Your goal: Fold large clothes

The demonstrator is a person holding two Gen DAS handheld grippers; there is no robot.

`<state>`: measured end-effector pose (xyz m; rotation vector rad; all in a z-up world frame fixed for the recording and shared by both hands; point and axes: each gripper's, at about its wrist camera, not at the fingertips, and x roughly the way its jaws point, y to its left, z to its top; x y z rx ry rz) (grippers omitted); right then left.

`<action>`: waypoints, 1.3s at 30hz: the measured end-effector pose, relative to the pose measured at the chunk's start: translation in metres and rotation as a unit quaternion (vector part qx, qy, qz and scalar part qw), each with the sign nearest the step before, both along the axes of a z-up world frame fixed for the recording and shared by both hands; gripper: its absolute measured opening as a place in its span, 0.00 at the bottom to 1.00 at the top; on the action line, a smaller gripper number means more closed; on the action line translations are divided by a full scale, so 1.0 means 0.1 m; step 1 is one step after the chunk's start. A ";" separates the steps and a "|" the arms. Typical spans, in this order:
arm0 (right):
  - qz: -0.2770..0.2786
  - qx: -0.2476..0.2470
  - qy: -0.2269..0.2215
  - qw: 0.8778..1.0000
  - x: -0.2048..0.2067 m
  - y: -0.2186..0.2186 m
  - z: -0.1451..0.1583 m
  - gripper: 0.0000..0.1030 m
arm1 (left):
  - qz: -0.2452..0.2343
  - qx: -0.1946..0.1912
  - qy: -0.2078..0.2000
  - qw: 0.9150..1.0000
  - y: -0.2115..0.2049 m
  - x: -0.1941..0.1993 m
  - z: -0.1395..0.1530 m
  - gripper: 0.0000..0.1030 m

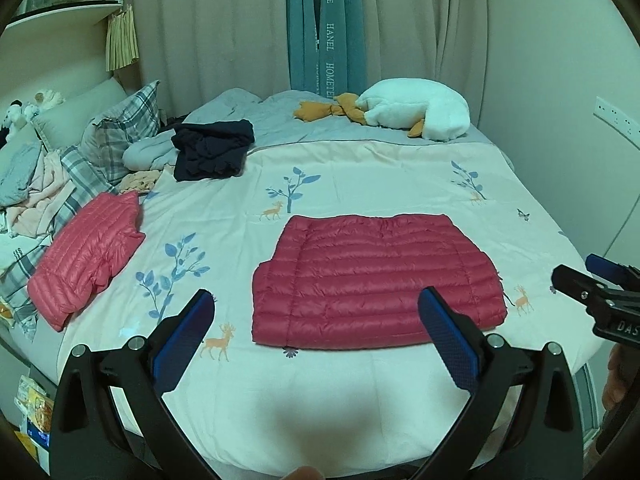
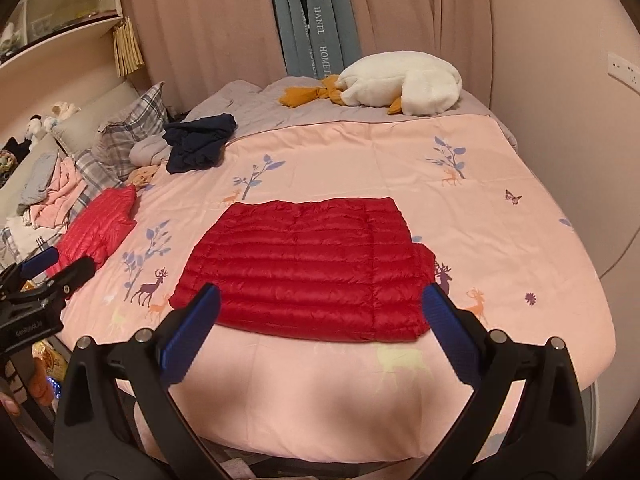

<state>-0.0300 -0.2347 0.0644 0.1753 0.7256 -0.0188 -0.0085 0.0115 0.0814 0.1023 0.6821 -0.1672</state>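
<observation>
Spread wide, both sets of tongs, holding nothing, raised above the near edge of the bed.

Left gripper [image 1: 316, 312] with blue textured pads [image 1: 450, 344] splayed apart over the pale pink bedspread printed with blue trees and orange deer [image 1: 360, 176]. Right gripper [image 2: 320, 308] likewise gaping, its blue pads [image 2: 448, 332] framing the near hem of the jacket without touching it. Seen also at the right border of the left wrist view as a black clamp with a blue tip.

Folded into a flat rectangle, the red quilted down jacket [image 2: 304, 272], lying near the middle of the bedspread, slightly toward the near edge, one sleeve end bulging out at its right side.

Toward the left edge of the bed, a second, lighter coral-pink quilted jacket [image 1: 86, 256], folded and lumpy, well apart from the red one. Farther back on the left, a crumpled dark navy garment [image 1: 212, 148], beside grey-checked pillows [image 1: 120, 128] and a heap of pale clothes [image 1: 36, 184]. At the far edge, on a grey sheet, a white plush goose with orange feet [image 1: 416, 108], in front of beige curtains [image 1: 216, 20].
</observation>
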 end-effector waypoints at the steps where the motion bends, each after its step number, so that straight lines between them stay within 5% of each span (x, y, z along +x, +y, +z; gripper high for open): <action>1: -0.001 0.000 0.002 1.000 0.00 0.00 0.00 0.98 | 0.000 -0.001 0.001 1.000 0.00 -0.01 0.00 0.99; 39: 0.013 -0.006 0.017 1.000 0.06 0.07 -0.13 0.98 | 0.006 0.013 0.007 1.000 -0.01 0.00 -0.06 0.99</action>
